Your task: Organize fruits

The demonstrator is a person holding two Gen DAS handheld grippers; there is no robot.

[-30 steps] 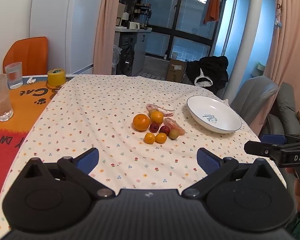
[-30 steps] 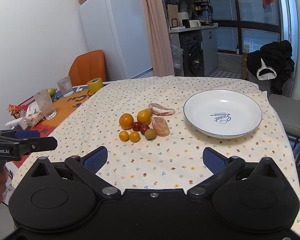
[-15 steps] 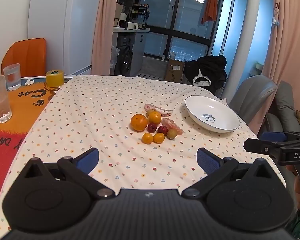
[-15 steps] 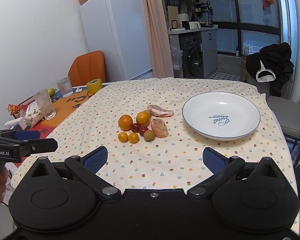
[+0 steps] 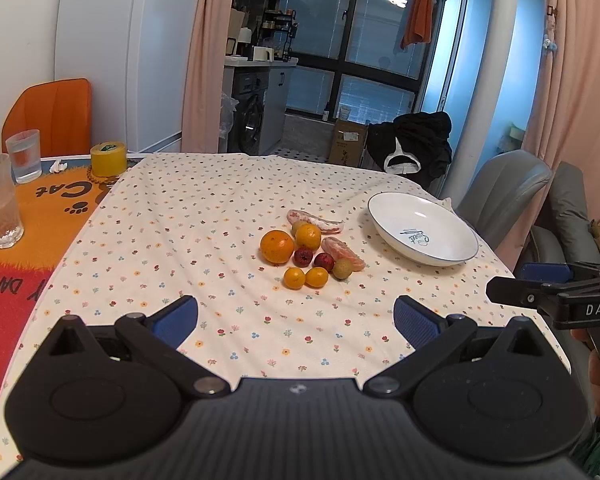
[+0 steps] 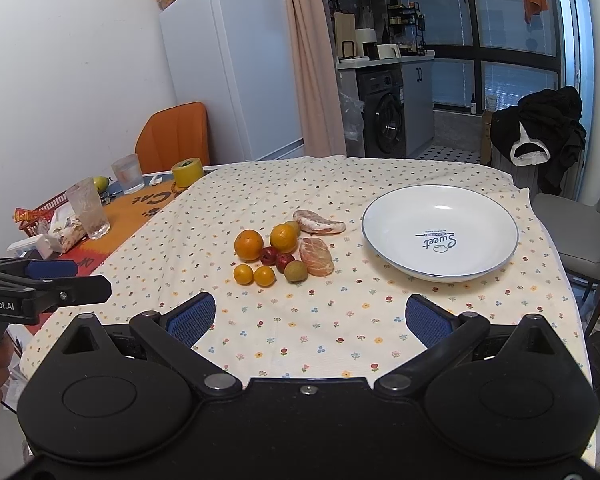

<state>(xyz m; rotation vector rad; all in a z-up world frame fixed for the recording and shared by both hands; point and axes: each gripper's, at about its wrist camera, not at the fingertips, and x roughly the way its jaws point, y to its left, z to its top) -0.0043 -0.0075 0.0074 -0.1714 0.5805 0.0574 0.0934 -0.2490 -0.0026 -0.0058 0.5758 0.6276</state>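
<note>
Both gripper bodies block the table's near edge. Left gripper [image 5: 296, 318] and right gripper [image 6: 310, 318]: blue ribbed pads spread wide, gripping nothing, hovering over the floral tablecloth [image 6: 300, 332]. Fruit cluster sits mid-table, well beyond the fingertips: two small kumquat-like fruits [image 6: 254, 275], a dull green-brown round one [image 6: 296, 271] (longan, maybe), two dark red fruits [image 6: 276, 258], two oranges [image 6: 266, 241], two peeled citrus segments [image 6: 317, 255]. Glossy white plate [image 6: 476, 216], empty, just right of the cluster.
</note>
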